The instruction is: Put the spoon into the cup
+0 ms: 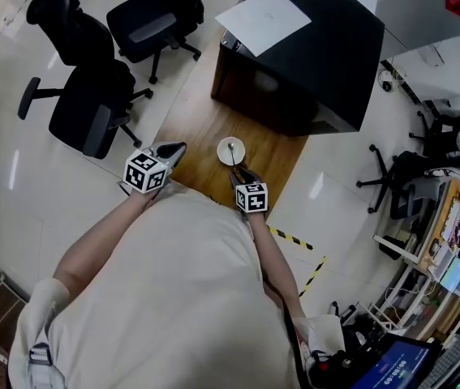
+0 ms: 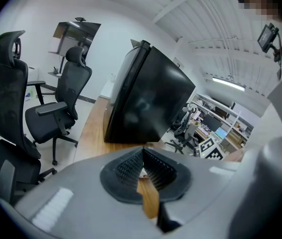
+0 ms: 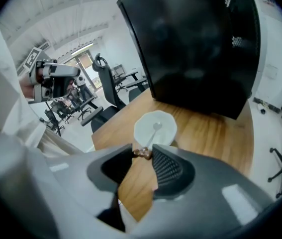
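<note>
- The right gripper (image 3: 142, 152) is clenched on the brown end of the spoon (image 3: 153, 133) handle.
- The spoon reaches forward from this gripper, and its bowl lies over the opening of the white cup (image 3: 166, 121).
- The cup stands upright on the wooden table (image 1: 201, 124), just in front of the right gripper.
- The left gripper (image 2: 141, 152) hangs to the left of the cup, apart from it, with its jaw tips together and holding nothing.
- A large black box (image 1: 311, 63) stands on the table behind the cup.
</note>
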Demonstrator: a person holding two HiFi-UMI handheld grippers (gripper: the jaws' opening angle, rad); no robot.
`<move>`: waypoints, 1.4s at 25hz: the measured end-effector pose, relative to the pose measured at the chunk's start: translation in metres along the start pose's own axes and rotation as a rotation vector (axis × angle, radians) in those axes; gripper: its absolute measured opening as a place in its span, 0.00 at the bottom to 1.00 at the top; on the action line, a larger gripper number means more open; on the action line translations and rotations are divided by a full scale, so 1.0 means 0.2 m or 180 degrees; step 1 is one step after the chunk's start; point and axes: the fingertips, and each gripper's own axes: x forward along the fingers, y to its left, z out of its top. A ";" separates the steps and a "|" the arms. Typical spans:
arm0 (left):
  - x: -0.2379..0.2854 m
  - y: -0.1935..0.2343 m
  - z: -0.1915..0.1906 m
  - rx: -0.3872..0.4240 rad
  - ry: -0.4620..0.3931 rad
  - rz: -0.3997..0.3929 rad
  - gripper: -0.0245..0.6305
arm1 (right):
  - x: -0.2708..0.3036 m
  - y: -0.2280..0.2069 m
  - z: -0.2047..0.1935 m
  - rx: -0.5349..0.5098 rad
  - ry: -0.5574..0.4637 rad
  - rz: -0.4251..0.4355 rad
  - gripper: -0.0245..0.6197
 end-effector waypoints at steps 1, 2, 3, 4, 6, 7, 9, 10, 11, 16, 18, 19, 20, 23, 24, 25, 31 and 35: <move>0.00 0.00 0.00 0.0002 -0.0002 0.0001 0.04 | 0.01 0.00 -0.01 0.0007 0.0026 0.0006 0.23; 0.00 0.00 0.00 0.0002 -0.0005 0.0004 0.04 | 0.02 0.00 -0.01 0.0008 0.0052 0.0010 0.23; -0.01 0.00 0.00 0.0001 -0.0009 0.0009 0.04 | 0.03 0.00 -0.02 0.0004 0.0077 0.0012 0.23; -0.01 0.00 0.00 -0.0003 -0.0011 0.0014 0.04 | 0.04 0.00 -0.02 -0.0003 0.0099 0.0013 0.24; -0.01 0.01 0.00 -0.0014 -0.0016 0.0022 0.04 | 0.06 0.00 -0.02 -0.0013 0.0130 0.0018 0.23; -0.01 0.01 0.00 -0.0020 -0.0020 0.0025 0.04 | 0.06 -0.01 -0.02 -0.0020 0.0140 0.0021 0.23; -0.01 0.01 0.00 -0.0032 -0.0028 0.0025 0.04 | 0.07 -0.01 -0.02 -0.0029 0.0163 0.0021 0.23; -0.01 0.01 0.00 -0.0036 -0.0031 0.0022 0.04 | 0.07 -0.02 -0.02 -0.0031 0.0176 0.0019 0.24; -0.01 0.00 0.00 -0.0037 -0.0033 0.0020 0.04 | 0.07 -0.02 -0.02 -0.0030 0.0189 0.0016 0.23; -0.04 0.00 -0.03 -0.0018 -0.0045 0.0014 0.04 | 0.09 -0.01 -0.05 0.0026 0.0220 0.0015 0.24; -0.04 -0.01 -0.03 -0.0020 -0.0047 0.0013 0.04 | 0.10 -0.02 -0.05 0.0056 0.0224 0.0018 0.24; -0.04 -0.01 -0.03 -0.0022 -0.0044 0.0013 0.04 | 0.10 -0.02 -0.05 0.0068 0.0227 0.0017 0.24; -0.04 -0.01 -0.03 -0.0025 -0.0040 0.0013 0.04 | 0.10 -0.03 -0.04 0.0077 0.0229 0.0017 0.24; -0.04 -0.01 -0.02 -0.0029 -0.0033 0.0014 0.04 | 0.09 -0.03 -0.03 0.0086 0.0222 0.0031 0.24; -0.04 -0.01 -0.02 -0.0029 -0.0033 0.0013 0.04 | 0.09 -0.03 -0.02 0.0088 0.0215 0.0036 0.24; -0.04 -0.01 -0.03 -0.0028 -0.0034 0.0013 0.04 | 0.09 -0.02 -0.02 0.0088 0.0208 0.0036 0.24; -0.06 -0.01 -0.04 -0.0040 -0.0049 0.0015 0.04 | 0.09 -0.04 0.00 0.0165 0.0149 0.0025 0.24; -0.06 0.00 -0.04 -0.0050 -0.0062 0.0014 0.04 | 0.10 -0.06 0.01 0.0304 0.0126 0.0047 0.24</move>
